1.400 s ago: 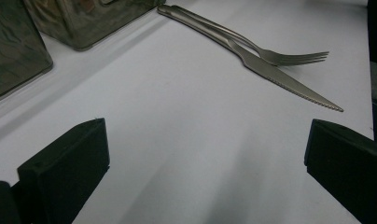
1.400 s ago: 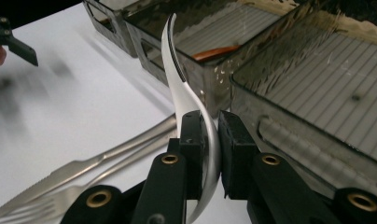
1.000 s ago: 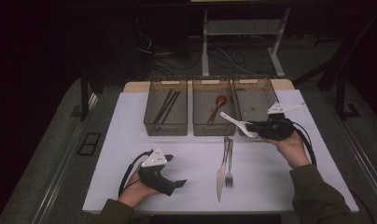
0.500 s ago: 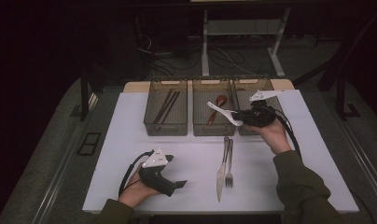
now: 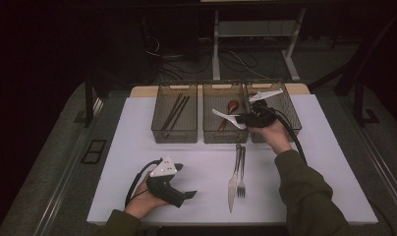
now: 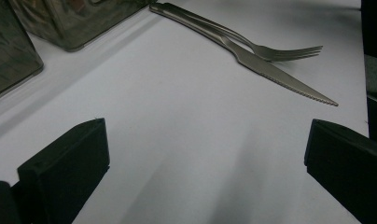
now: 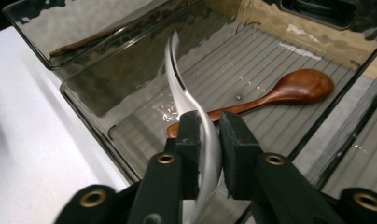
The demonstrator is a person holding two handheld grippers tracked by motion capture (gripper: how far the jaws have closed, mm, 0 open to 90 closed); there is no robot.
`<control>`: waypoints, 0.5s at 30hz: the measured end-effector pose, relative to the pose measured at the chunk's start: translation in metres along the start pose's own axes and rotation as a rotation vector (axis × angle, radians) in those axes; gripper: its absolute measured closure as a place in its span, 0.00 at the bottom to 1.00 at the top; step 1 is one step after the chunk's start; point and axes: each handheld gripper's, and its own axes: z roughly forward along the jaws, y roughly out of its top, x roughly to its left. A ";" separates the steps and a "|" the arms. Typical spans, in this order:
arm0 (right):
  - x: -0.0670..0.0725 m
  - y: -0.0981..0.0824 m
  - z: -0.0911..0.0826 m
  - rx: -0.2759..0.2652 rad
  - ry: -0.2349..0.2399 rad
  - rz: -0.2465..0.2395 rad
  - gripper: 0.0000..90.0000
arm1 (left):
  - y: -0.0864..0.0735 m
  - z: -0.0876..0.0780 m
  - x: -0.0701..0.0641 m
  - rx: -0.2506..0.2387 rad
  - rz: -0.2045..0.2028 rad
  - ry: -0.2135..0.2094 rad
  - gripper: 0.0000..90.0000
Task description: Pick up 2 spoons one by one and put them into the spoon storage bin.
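Note:
My right gripper [image 5: 243, 118] hovers over the middle clear bin [image 5: 223, 137], shut on a white plastic spoon [image 5: 226, 118] that sticks out to the left. In the right gripper view the white spoon [image 7: 177, 79] stands on edge between the pads of my right gripper [image 7: 209, 126], whose jaws have just been opening a little with the spoon still between them. Below it a brown wooden spoon [image 7: 289, 91] lies on the bin's ribbed floor. My left gripper [image 5: 186, 194] rests on the white mat [image 5: 137, 147] at the front left, open with nothing between its jaws [image 6: 205, 135].
A metal knife [image 5: 233, 179] and fork [image 5: 241, 177] lie side by side on the mat, to the right of the left gripper. The left bin [image 5: 174, 132] holds dark chopsticks [image 5: 176, 110]. A third bin [image 5: 290, 118] stands at the right, behind the right hand.
The right hand has carried the white spoon leftward, from over the right bin to over the middle bin. The left hand has stayed in place.

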 end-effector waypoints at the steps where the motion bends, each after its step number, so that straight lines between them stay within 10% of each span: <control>1: 0.000 0.000 0.001 0.007 0.002 0.005 0.84 | 0.000 0.000 0.000 0.001 0.000 0.000 0.00; 15: 0.006 0.001 -0.016 -0.075 -0.002 0.017 0.57 | 0.000 0.001 -0.001 0.003 0.000 -0.003 0.00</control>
